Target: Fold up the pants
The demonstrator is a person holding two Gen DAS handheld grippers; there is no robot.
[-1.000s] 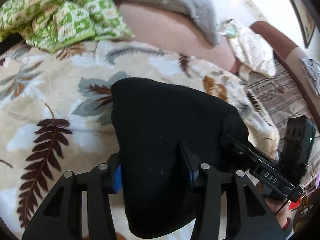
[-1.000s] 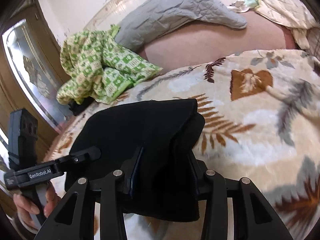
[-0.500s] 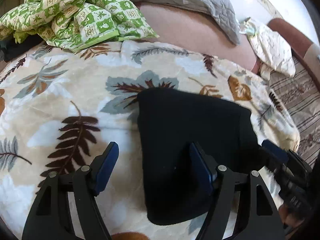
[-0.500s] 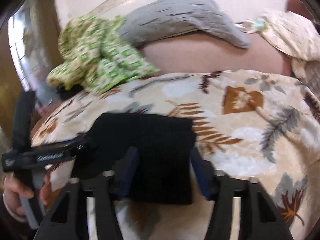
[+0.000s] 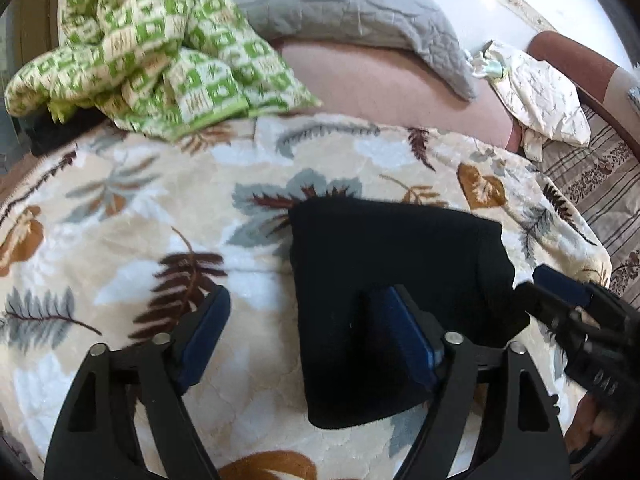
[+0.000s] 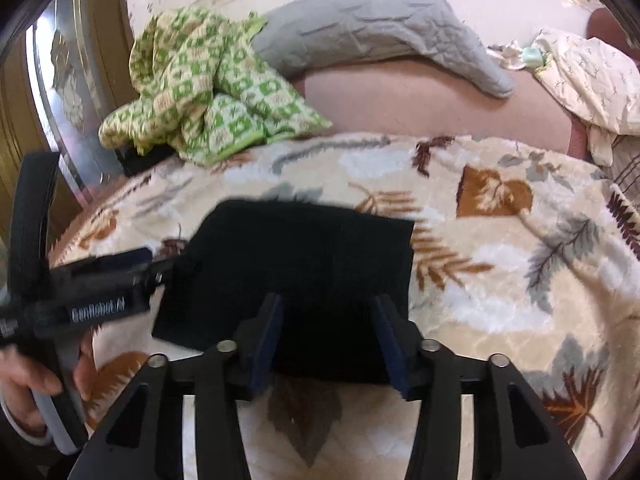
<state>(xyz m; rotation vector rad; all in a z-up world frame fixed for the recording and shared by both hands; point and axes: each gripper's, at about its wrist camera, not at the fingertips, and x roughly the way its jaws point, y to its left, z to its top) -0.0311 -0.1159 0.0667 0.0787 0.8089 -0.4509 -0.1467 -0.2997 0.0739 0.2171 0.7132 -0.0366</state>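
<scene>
The black pants (image 5: pixel 392 280) lie folded into a flat block on the leaf-print blanket (image 5: pixel 120 240). My left gripper (image 5: pixel 306 332) hovers over their left edge. Its jaws are opening wide, the right pad above the cloth and the left pad over bare blanket, neither pressing. In the right wrist view the pants (image 6: pixel 304 256) lie just ahead of my right gripper (image 6: pixel 328 340). Its jaws are opening too, astride the near edge of the fold without pinching it. The left gripper (image 6: pixel 136 264) shows at the pants' left side, held by a hand (image 6: pixel 28 380).
A green-checked quilt (image 5: pixel 160 48) is bunched at the back left, with a grey pillow (image 5: pixel 352 12) behind it. A cream cloth (image 5: pixel 540 96) lies at the back right beside a striped cover (image 5: pixel 600 184). A mirrored wooden door (image 6: pixel 52 92) stands at the left.
Both grippers have let go of the pants and drawn back a little upward. The left jaws spread wide, the right ones part less. The pants now lie flat on the blanket.
</scene>
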